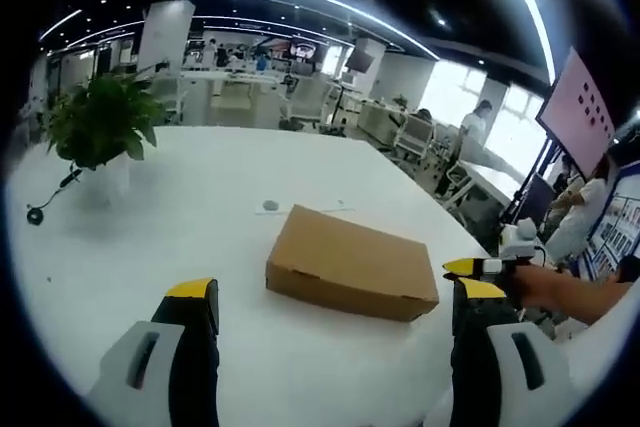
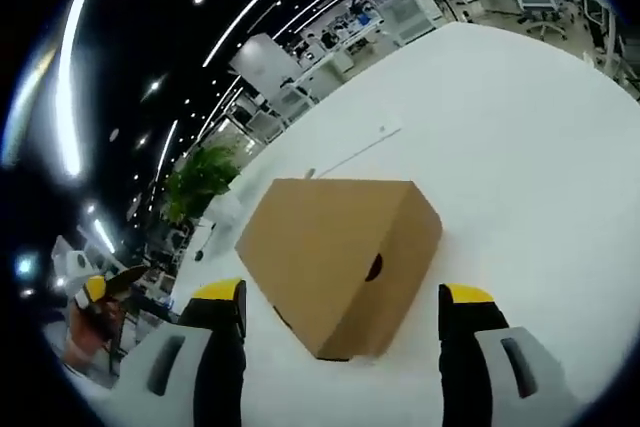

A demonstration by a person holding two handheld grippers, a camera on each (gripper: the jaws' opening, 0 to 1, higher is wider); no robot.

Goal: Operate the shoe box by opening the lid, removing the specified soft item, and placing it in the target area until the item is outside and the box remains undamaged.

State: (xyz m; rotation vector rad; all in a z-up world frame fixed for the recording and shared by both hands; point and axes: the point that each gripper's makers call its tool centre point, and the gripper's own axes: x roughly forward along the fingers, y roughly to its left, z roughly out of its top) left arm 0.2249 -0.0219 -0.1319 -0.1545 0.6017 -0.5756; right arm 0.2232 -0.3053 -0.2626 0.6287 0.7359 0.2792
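Item: plain brown cardboard shoe box [image 1: 352,264], centre frame on my white surface [image 1: 200,227], lid shut. Left tool [image 1: 335,307] and right tool [image 2: 340,312] both spread, empty. Opening, removal, placement all outstanding, I judge.

Left gripper view: shoe box [image 1: 352,263] lies closed on the table [image 1: 200,217], centre frame, just above and between the left gripper [image 1: 335,307] jaws. Potted plant [image 1: 100,122] stands on the table at upper left, well apart from the box. Right gripper [image 1: 480,267] enters at right edge, beside the box.

Right gripper view: box [image 2: 340,247] centre, between the jaws of the right gripper [image 2: 345,312]; plant [image 2: 200,182] behind it, upper left. Possibly the left gripper [image 2: 95,292] at far left.
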